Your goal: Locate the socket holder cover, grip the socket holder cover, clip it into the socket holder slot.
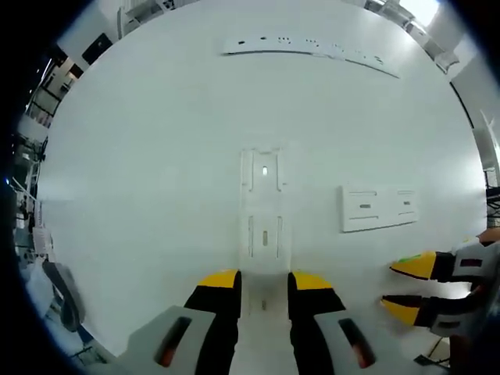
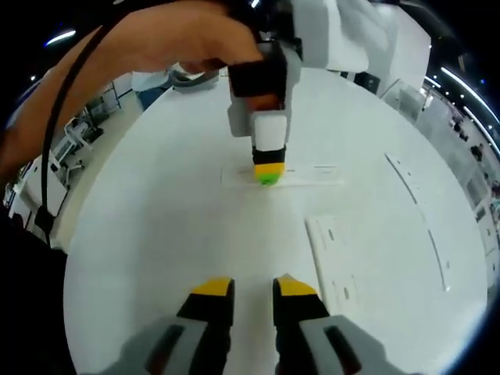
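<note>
The white socket holder (image 1: 264, 195) lies flat on the white table, running straight away from my left gripper (image 1: 266, 280). Its near end sits between that gripper's yellow-tipped jaws, which press on its two long sides. In the right gripper view the same gripper (image 2: 269, 173) comes down from above onto the socket holder (image 2: 312, 173). The socket holder cover (image 1: 380, 208), a white rectangular plate with slots, lies to the holder's right, apart from it. My right gripper (image 1: 406, 287) hovers open just short of the cover. In its own view the right gripper (image 2: 254, 287) holds nothing, with the cover (image 2: 336, 262) ahead and to the right.
A long thin white strip (image 1: 312, 48) lies across the far side of the table, seen also as the strip (image 2: 422, 215) at the right. A person's arm (image 2: 156, 47) reaches in over the table. Office furniture stands beyond the table's edges.
</note>
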The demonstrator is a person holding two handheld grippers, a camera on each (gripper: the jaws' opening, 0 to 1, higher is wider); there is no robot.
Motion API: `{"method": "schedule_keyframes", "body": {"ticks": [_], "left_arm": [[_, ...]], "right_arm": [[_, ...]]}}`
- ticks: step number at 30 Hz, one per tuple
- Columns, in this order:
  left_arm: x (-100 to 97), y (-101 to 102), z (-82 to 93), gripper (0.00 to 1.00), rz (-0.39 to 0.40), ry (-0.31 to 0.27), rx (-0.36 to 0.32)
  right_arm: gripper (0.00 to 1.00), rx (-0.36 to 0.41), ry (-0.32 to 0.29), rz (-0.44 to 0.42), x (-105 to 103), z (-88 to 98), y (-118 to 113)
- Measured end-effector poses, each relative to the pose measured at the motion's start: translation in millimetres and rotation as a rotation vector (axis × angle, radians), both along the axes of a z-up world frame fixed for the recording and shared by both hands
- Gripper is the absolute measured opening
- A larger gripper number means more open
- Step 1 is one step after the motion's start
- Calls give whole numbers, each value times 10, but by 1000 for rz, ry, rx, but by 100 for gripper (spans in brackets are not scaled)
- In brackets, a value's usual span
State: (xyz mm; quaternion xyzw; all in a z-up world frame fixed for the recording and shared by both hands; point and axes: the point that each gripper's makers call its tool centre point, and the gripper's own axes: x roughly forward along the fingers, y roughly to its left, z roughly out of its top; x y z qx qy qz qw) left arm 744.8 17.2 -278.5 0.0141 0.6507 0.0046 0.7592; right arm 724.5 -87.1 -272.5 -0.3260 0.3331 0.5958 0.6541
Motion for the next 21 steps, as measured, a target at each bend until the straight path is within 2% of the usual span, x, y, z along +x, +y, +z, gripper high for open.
{"method": "schedule_keyframes", "body": {"ticks": [7, 17, 21], "left_arm": [[-20, -29, -14, 24, -23, 5, 2], [-1, -20, -38, 24, -14, 80, -31], [-8, -27, -29, 24, -14, 82, -19]], "right_arm": [[22, 2, -1, 4, 11, 8, 11], [22, 1, -3, -1, -7, -7, -17], [21, 3, -5, -3, 14, 0, -21]]}}
